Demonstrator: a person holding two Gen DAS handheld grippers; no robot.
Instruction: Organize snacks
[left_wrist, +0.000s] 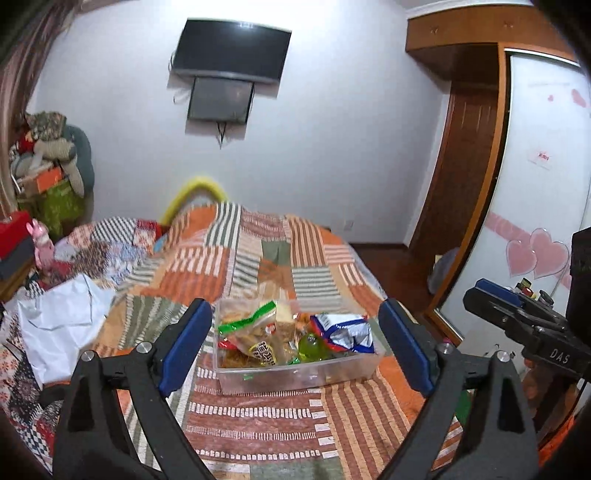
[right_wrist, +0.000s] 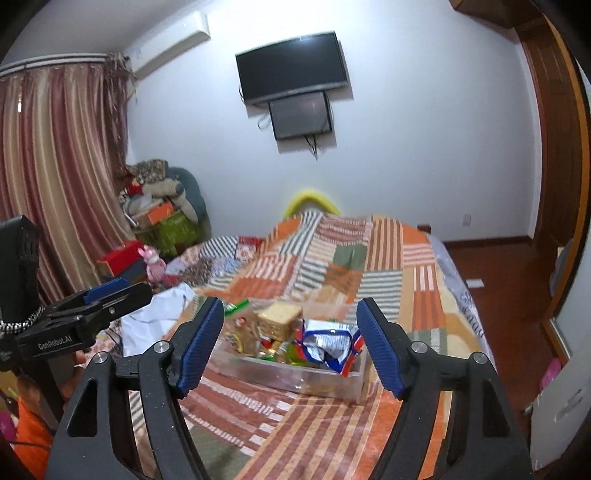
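A clear plastic box sits on the patchwork bedspread, holding several snacks. Among them are a blue and white foil bag, a green-topped packet and a green jelly cup. My left gripper hovers short of the box, open, with nothing between its blue pads. The right wrist view shows the same box, the foil bag and a yellow cake block. My right gripper is also open and empty, held back from the box. Each gripper appears at the edge of the other's view.
A white sheet lies crumpled on the bed at the left, near a pink toy and red box. A wall screen hangs beyond the bed. A wardrobe door and wooden floor lie to the right, curtains left.
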